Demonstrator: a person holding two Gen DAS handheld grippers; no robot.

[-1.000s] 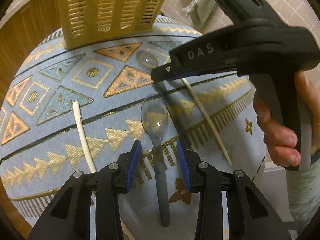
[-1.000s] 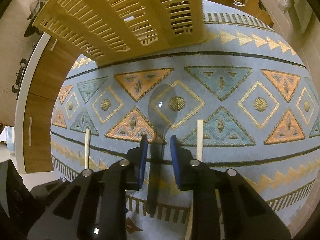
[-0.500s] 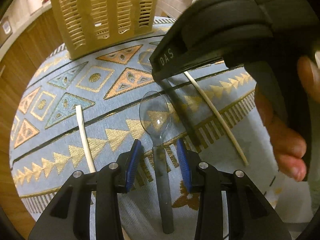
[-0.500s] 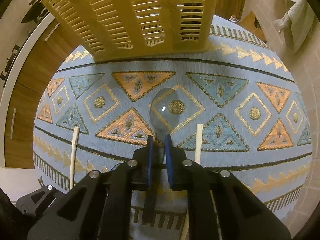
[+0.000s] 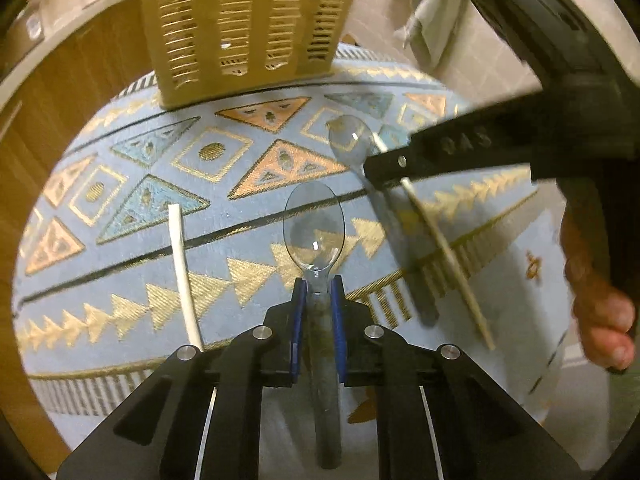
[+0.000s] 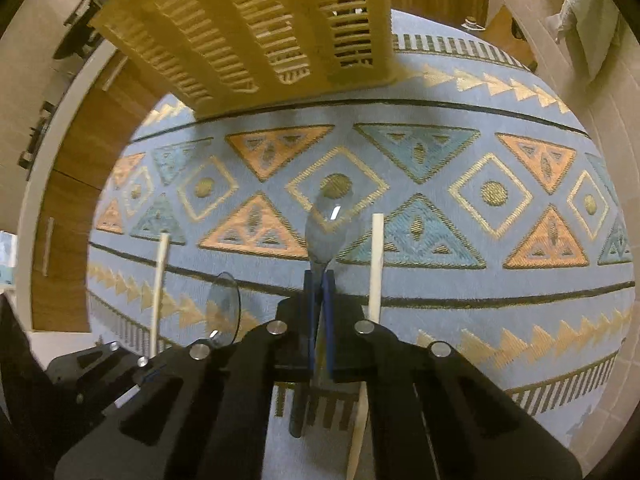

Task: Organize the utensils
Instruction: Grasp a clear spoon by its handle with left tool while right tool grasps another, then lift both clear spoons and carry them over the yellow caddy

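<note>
Two clear plastic spoons with grey handles are on a patterned blue cloth. My left gripper (image 5: 318,284) is shut on the handle of the near spoon (image 5: 314,228). My right gripper (image 6: 319,278) is shut on the handle of the far spoon (image 6: 330,224); it also shows in the left wrist view (image 5: 350,138), lifted and blurred. The near spoon's bowl shows in the right wrist view (image 6: 223,306). A slotted yellow utensil basket (image 5: 248,20) stands at the back, also in the right wrist view (image 6: 260,20).
A pale chopstick (image 5: 182,276) lies left of the near spoon. Another chopstick (image 5: 444,244) lies right of it, also seen beside the far spoon (image 6: 375,260). The cloth (image 5: 120,184) covers a round table with wooden cabinets beyond.
Both grippers have closed on their spoon handles; the right closed first, the left in the last half second. The right gripper has lifted its spoon slightly.
</note>
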